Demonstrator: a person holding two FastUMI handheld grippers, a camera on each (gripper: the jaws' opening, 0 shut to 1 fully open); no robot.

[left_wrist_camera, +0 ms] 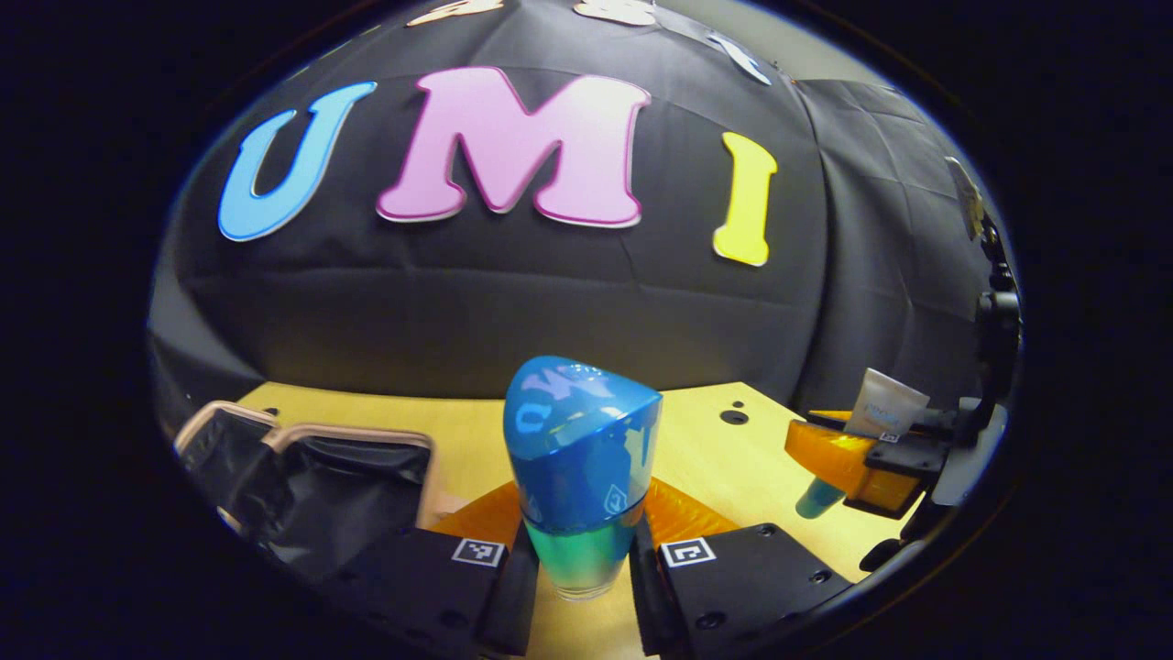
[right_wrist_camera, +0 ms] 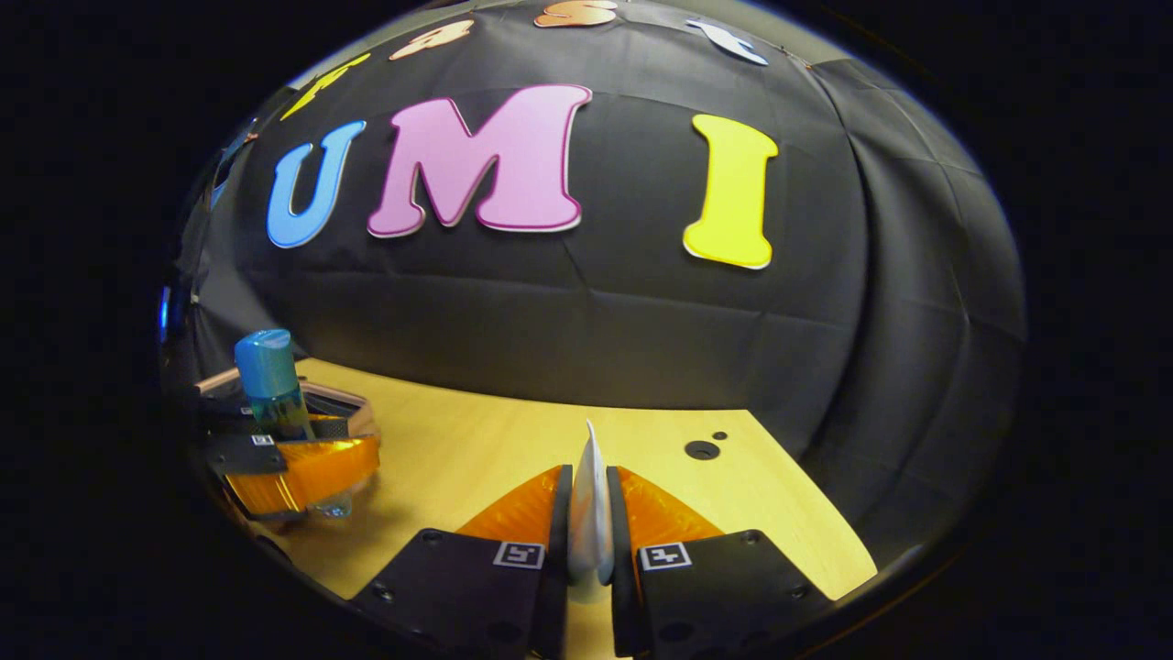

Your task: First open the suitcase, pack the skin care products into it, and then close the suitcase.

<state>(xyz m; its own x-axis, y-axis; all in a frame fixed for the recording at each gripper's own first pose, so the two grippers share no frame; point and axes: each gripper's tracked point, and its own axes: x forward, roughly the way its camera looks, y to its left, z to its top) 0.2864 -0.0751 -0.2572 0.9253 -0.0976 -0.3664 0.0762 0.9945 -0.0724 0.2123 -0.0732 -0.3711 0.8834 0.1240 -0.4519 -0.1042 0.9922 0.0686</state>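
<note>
In the left gripper view, my left gripper is shut on a bottle with a blue cap and a green-tinted body, held upright above the wooden table. The open suitcase, with a dark lining and a pale pink rim, lies to its left. In the right gripper view, my right gripper is shut on a thin white tube, seen edge-on. The right gripper also appears at the far right of the left gripper view, holding the white tube. The left gripper with the bottle appears at the left of the right gripper view, in front of the suitcase.
The wooden table stretches back to the black cloth wall. Round dark holes sit near its far right corner. A dark stand rises at the right edge of the left gripper view.
</note>
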